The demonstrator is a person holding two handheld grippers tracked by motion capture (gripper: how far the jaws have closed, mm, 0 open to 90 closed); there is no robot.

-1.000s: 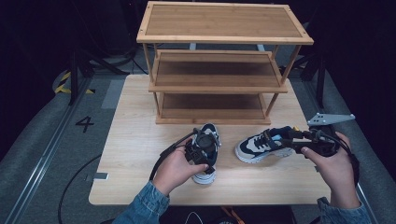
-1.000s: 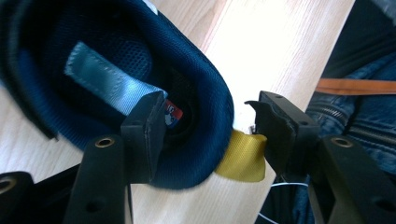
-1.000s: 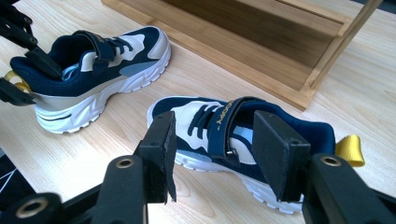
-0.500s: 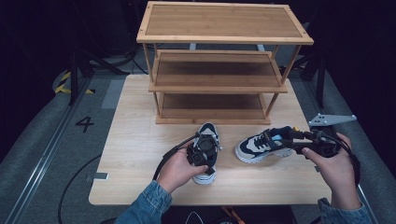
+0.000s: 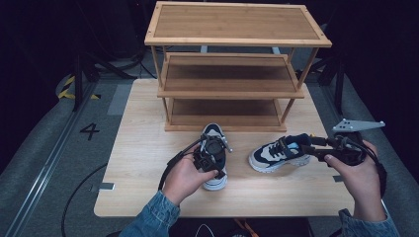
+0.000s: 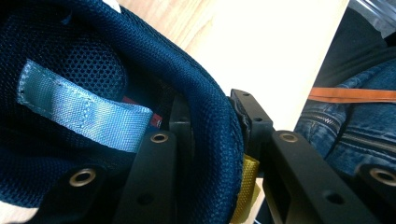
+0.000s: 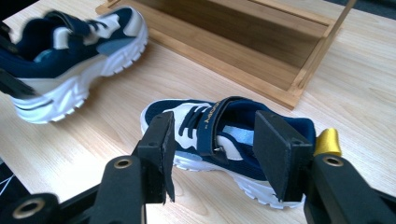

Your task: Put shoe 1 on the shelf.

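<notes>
The left gripper [image 5: 211, 157] has just been closing its jaws, and they now clamp the padded heel collar of the left sneaker [image 5: 216, 148], one jaw inside the shoe and one outside against the heel. That sneaker sits on the table [image 5: 143, 148] just in front of the wooden shoe rack [image 5: 232, 74], toe pointing at the rack's bottom shelf [image 5: 227, 118]. The right gripper [image 7: 215, 154] has its jaws apart, straddling the heel end of the right sneaker [image 7: 224, 135] without pressing it; this shoe lies in front of the rack's right front leg, toe pointing across toward the other shoe.

The likeliest trouble, as I judge it, is the left grip: the collar is soft navy mesh over foam, so it can fold or slide out of the hard black jaws once the shoe's weight hangs from it, tipping the toe down into the bottom shelf's edge. The right jaws could close on the strap or the yellow heel loop [image 7: 327, 141] alone and drag the shoe sideways.

Both sneakers have chunky white ridged rubber soles, cream and navy uppers, laces and a navy strap. The rack is slatted pale bamboo with three tiers; the tabletop is smooth light wood grain.
</notes>
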